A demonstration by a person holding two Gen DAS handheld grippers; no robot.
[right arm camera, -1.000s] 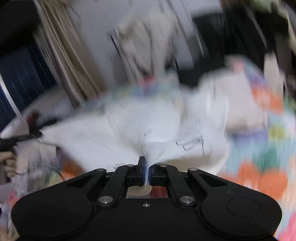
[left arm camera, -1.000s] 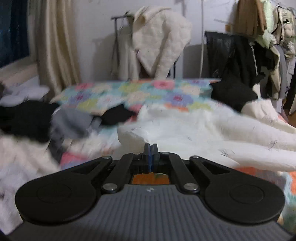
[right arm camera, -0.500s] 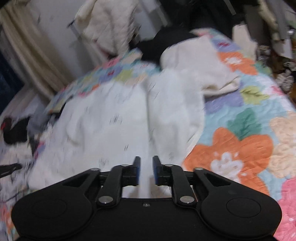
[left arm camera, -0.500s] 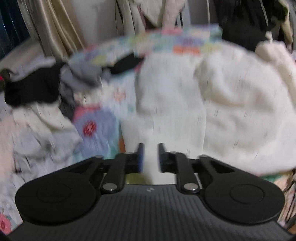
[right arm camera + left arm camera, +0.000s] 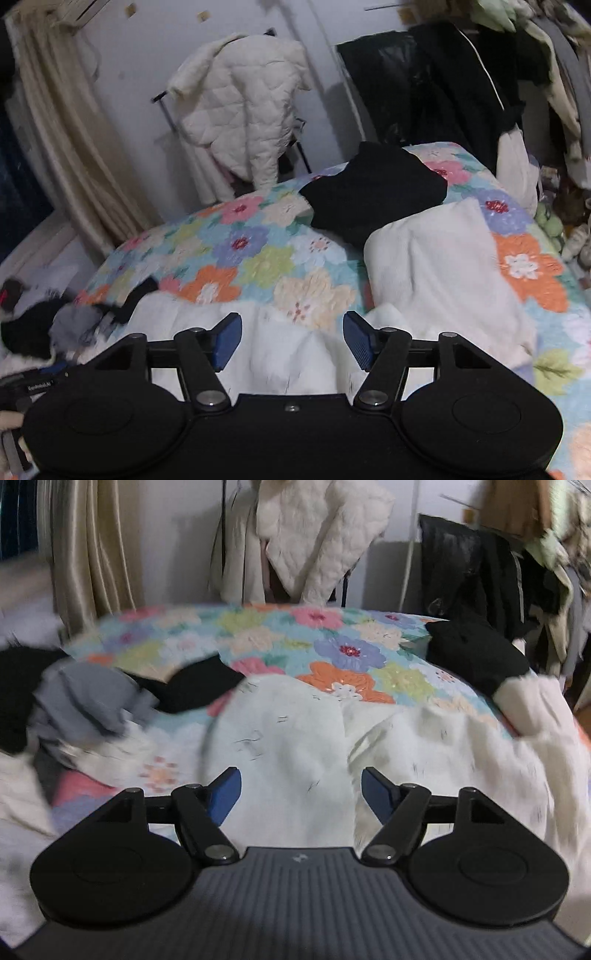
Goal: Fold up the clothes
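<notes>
White garment [image 5: 288,746] lies rumpled on the floral bed [image 5: 332,646].
Left hand-held gripper [image 5: 301,794] and right hand-held gripper [image 5: 291,338] hover above, jaws spread, empty; grabbing one layer could drag it crooked.

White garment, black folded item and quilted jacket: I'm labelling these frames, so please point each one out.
white garment [image 5: 280,738], left wrist view, on its middle panel.
black folded item [image 5: 373,192], right wrist view, on its top face.
quilted jacket [image 5: 243,114], right wrist view, on its back.
</notes>
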